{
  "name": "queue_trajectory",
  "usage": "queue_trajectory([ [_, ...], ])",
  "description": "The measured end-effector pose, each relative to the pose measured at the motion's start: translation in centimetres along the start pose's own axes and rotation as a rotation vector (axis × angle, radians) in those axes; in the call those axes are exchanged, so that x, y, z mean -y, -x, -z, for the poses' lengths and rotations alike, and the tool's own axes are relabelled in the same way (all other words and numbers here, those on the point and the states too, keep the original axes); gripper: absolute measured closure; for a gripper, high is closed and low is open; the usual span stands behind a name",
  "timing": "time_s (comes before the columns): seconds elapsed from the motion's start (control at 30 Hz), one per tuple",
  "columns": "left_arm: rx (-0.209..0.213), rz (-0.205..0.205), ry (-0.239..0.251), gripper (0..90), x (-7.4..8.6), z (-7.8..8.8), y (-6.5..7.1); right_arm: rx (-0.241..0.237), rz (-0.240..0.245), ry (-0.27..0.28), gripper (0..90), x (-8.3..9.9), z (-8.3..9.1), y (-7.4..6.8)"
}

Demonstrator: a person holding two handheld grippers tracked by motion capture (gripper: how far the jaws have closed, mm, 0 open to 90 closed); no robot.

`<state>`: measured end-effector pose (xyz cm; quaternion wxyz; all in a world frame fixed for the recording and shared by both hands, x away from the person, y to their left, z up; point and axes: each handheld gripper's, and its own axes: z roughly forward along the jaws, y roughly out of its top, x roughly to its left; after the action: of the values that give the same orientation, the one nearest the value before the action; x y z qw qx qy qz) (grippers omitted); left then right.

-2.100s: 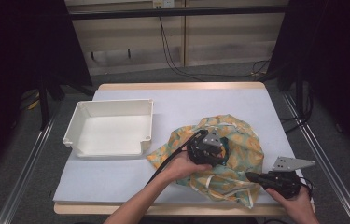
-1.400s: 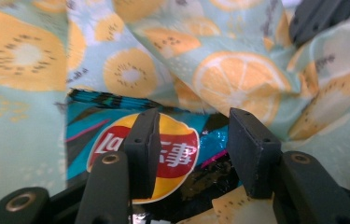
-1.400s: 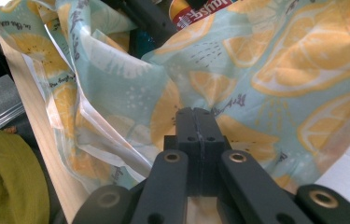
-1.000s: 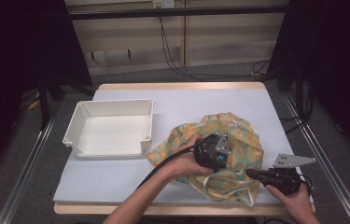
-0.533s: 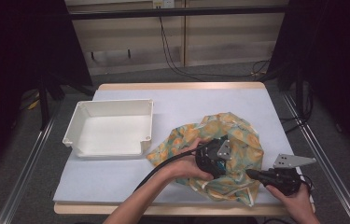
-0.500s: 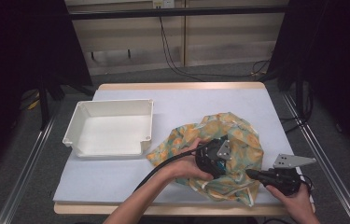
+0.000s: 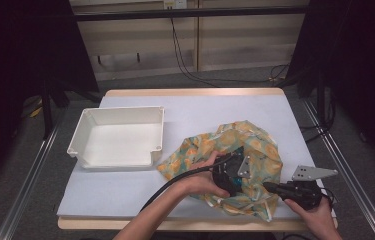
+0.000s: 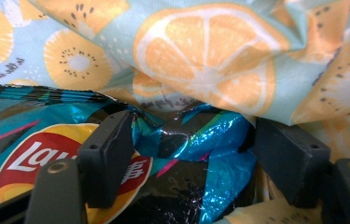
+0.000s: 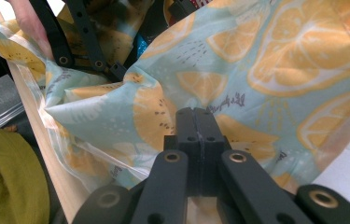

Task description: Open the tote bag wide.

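A fabric bag (image 7: 257,145) printed with orange slices lies crumpled on the table's right front. My left gripper (image 7: 230,176) is pushed into its mouth. In the left gripper view the jaws (image 8: 196,158) hold a blue and black Lay's chip bag (image 8: 210,133), whose foil puckers between them under the fabric (image 8: 210,60). My right gripper (image 7: 271,187) is at the bag's front right edge. Its jaws (image 9: 195,123) are pressed together on the fabric (image 9: 266,60).
A white tray (image 7: 82,150) stands at the table's left, apart from the bag. The table's wooden front edge (image 9: 46,140) runs close under the right gripper. Olive clothing (image 9: 4,182) of the person shows beyond that edge.
The left hand and its gripper have moved toward the table's front, deeper into the bag, and the fabric has shifted with them. The right gripper has held its place.
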<state>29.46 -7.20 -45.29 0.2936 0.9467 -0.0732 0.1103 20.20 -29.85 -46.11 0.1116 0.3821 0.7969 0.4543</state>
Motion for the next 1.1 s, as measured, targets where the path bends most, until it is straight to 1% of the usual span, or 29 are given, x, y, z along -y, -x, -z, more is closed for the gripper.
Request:
queue_trajectory([
  [0.03, -0.001, -0.003, -0.008, 29.6, 0.0, -0.1, 0.1, 0.000, 0.000, 0.000, 90.0, 0.0, 0.0, 0.0],
  [0.07, 0.004, -0.006, -0.004, 32.2, -0.1, -0.2, 0.2, 0.000, -0.001, -0.003, 90.0, 0.0, 0.0, 0.0],
  [0.13, 0.009, -0.012, -0.013, 36.9, -0.1, -0.2, 0.2, 0.001, 0.002, -0.006, 90.0, 0.0, 0.0, 0.0],
  [0.17, -0.010, -0.015, -0.026, 40.4, -0.1, -0.2, 0.3, 0.000, 0.001, -0.007, 90.0, 0.0, -0.1, -0.1],
  [0.2, -0.010, -0.015, -0.026, 45.9, -0.1, -0.2, 0.3, 0.000, 0.001, -0.007, 90.0, 0.0, -0.1, -0.1],
  [0.23, 0.023, -0.005, -0.014, 45.9, 0.1, -0.3, 0.2, 0.001, 0.001, -0.008, 90.0, 0.0, -0.1, -0.1],
  [0.27, 0.015, -0.002, -0.015, 51.1, 0.1, -0.3, 0.2, 0.002, 0.002, -0.010, 90.0, 0.0, -0.1, -0.1],
  [0.3, 0.006, 0.003, -0.019, 51.1, 0.1, -0.2, 0.1, 0.002, 0.002, -0.010, 90.0, 0.0, -0.1, -0.1],
  [0.33, 0.009, 0.001, -0.019, 52.4, 0.1, -0.2, 0.1, 0.005, 0.002, -0.011, 90.0, 0.1, -0.1, 0.0],
  [0.37, 0.035, 0.017, -0.018, 56.9, 0.1, -0.2, 0.0, 0.005, 0.000, -0.011, 90.0, 0.1, 0.0, 0.0],
  [0.4, 0.038, 0.020, -0.019, 60.3, 0.1, -0.3, 0.0, 0.004, -0.003, -0.012, 90.0, 0.1, -0.1, 0.0],
  [0.43, 0.050, 0.020, -0.014, 69.5, 0.2, -0.3, -0.1, 0.007, -0.004, -0.011, 90.0, 0.1, -0.1, 0.0],
  [0.47, 0.050, 0.035, -0.012, 75.1, 0.2, -0.4, -0.1, 0.007, -0.004, -0.010, 90.0, 0.1, -0.1, 0.0],
  [0.53, 0.056, 0.064, -0.006, 80.2, 0.2, -0.4, -0.3, 0.009, -0.003, -0.007, 90.0, 0.1, 0.0, 0.0],
  [0.57, 0.059, 0.069, -0.009, 83.2, 0.2, -0.4, -0.4, 0.008, -0.003, -0.007, 90.0, 0.1, 0.0, 0.0],
  [0.6, 0.065, 0.085, -0.001, 84.4, 0.3, -0.4, -0.5, 0.008, -0.003, -0.007, 90.0, 0.2, 0.0, 0.0],
  [0.63, 0.070, 0.092, 0.001, 86.4, 0.3, -0.3, -0.6, 0.008, -0.002, -0.008, 90.0, 0.2, 0.0, 0.0],
  [0.67, 0.081, 0.110, 0.018, 88.5, 0.4, -0.2, -0.8, 0.008, 0.000, -0.011, 90.0, 0.2, 0.1, 0.0],
  [0.7, 0.081, 0.110, 0.018, 88.9, 0.4, -0.2, -0.8, 0.008, 0.000, -0.011, 90.0, 0.2, 0.1, 0.0],
  [0.73, 0.092, 0.113, 0.026, 88.9, 0.5, -0.1, -1.0, 0.014, -0.001, -0.011, 90.0, 0.2, 0.1, 0.1],
  [0.83, 0.124, 0.164, 0.066, 86.7, 1.0, 0.3, -1.5, 0.022, -0.005, -0.009, 90.0, 0.2, 0.3, 0.2],
  [0.87, 0.132, 0.198, 0.099, 83.6, 1.2, 0.5, -1.7, 0.020, -0.006, -0.009, 90.0, 0.3, 0.4, 0.3],
  [0.9, 0.139, 0.214, 0.121, 75.4, 1.4, 0.8, -2.0, 0.024, -0.010, -0.005, 90.0, 0.4, 0.7, 0.2],
  [0.93, 0.139, 0.214, 0.121, 75.1, 1.4, 0.8, -2.0, 0.024, -0.010, -0.005, 90.0, 0.4, 0.7, 0.2],
  [1.0, 0.126, 0.231, 0.131, 74.6, 1.6, 1.2, -2.2, 0.028, -0.007, -0.005, 90.0, 0.6, 1.0, 0.1],
  [1.07, 0.140, 0.260, 0.150, 76.2, 1.9, 1.5, -2.4, 0.027, -0.002, -0.013, 90.0, 0.9, 1.4, -0.4],
  [1.1, 0.148, 0.267, 0.154, 76.2, 2.0, 1.5, -2.5, 0.024, 0.002, -0.019, 90.0, 1.0, 1.6, -0.5],
])
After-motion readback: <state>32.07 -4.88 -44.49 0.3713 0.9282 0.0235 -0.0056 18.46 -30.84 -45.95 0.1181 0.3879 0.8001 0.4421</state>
